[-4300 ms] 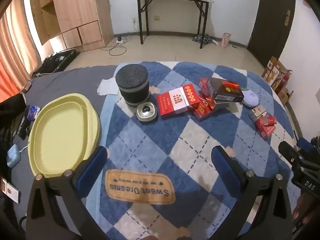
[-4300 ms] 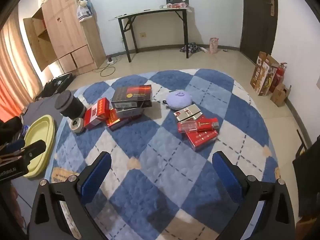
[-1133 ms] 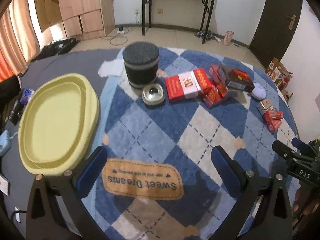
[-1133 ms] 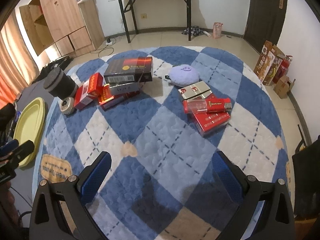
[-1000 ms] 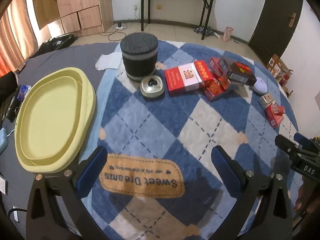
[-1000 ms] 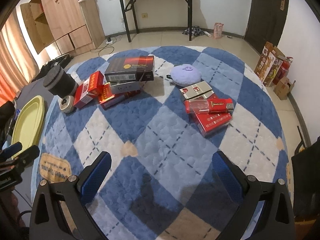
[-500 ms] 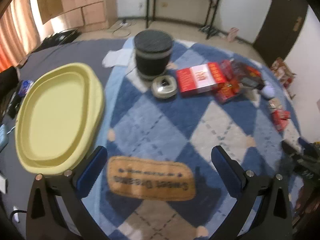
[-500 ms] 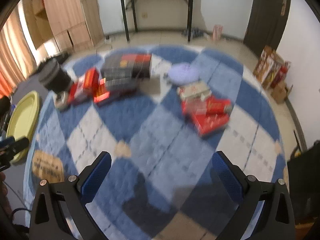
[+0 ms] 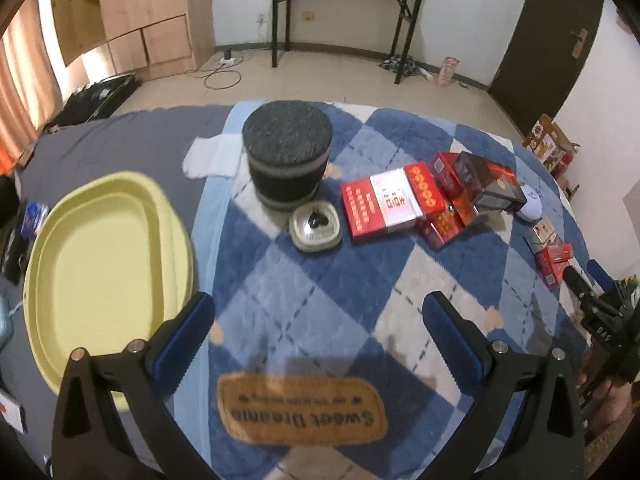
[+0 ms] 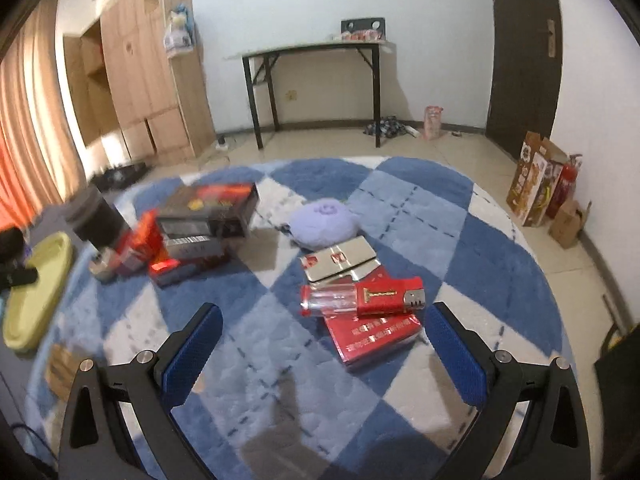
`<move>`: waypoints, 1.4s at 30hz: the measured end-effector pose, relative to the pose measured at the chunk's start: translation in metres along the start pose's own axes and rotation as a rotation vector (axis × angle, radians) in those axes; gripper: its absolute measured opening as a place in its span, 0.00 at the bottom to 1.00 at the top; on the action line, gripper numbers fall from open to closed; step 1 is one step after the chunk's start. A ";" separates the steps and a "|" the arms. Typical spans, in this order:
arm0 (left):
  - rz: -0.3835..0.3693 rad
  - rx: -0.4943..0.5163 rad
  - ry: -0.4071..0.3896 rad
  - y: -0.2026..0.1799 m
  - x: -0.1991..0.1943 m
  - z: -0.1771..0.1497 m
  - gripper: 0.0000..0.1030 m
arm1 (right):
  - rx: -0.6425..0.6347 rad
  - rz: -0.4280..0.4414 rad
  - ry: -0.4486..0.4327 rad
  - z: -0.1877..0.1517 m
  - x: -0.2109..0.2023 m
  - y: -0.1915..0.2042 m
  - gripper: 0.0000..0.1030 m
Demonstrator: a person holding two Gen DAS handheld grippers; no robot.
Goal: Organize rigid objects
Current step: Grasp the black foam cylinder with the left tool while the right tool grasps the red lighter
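While closing in since a second ago, now hovering with right gripper (image 10: 320, 344) apart over the red lighter (image 10: 362, 295) at frame centre, left gripper (image 9: 318, 334) apart, nothing grasped yet.

Room: white walls, beige tiled floor (image 10: 460, 148). Straight ahead against the far wall — a black-legged folding table (image 10: 316, 50) with small items on top. Ahead-left, a light wooden wardrobe (image 10: 144, 80) with open shelves; a stuffed toy sits on its top. Far left, orange-tan curtains (image 10: 28, 148), daylight coming through. Ahead-right, a dark door (image 10: 524, 52). Cardboard boxes (image 10: 536, 180) and a red fire extinguisher (image 10: 566, 184) stand by the right wall. Cables and a power strip (image 9: 228, 56) lie on the floor near the wardrobe.
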State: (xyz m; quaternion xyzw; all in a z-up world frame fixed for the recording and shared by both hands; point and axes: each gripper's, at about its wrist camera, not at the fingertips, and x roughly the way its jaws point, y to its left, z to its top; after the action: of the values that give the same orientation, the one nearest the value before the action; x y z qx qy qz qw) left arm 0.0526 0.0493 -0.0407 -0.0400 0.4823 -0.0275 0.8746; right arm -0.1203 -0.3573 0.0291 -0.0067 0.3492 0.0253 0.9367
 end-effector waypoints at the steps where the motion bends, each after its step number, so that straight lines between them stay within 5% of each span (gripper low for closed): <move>1: -0.005 0.005 0.004 0.001 0.004 0.004 1.00 | -0.003 -0.015 0.020 0.002 0.006 -0.001 1.00; 6: 0.008 0.033 0.023 0.009 0.020 0.015 1.00 | 0.009 -0.066 0.042 0.012 0.022 -0.008 1.00; 18: 0.001 0.064 0.070 0.018 0.044 0.019 1.00 | 0.036 -0.006 0.094 0.024 0.053 -0.025 1.00; 30: 0.020 0.057 0.005 0.019 0.060 0.089 1.00 | 0.029 -0.004 0.098 0.021 0.063 -0.023 1.00; 32: 0.022 0.056 0.007 0.021 0.064 0.093 0.92 | 0.028 -0.006 0.088 0.020 0.062 -0.023 0.98; 34: 0.011 0.047 0.024 0.024 0.069 0.096 0.67 | 0.030 -0.009 0.074 0.020 0.060 -0.023 0.92; 37: -0.006 0.020 0.001 0.028 0.068 0.098 0.67 | 0.034 0.004 0.078 0.019 0.061 -0.023 0.80; 42: -0.041 -0.020 -0.060 0.031 0.046 0.102 0.66 | 0.023 0.011 0.048 0.018 0.054 -0.023 0.80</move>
State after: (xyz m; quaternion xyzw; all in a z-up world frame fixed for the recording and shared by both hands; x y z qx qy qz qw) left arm 0.1637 0.0803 -0.0276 -0.0593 0.4552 -0.0394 0.8876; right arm -0.0667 -0.3770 0.0072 0.0054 0.3717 0.0263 0.9280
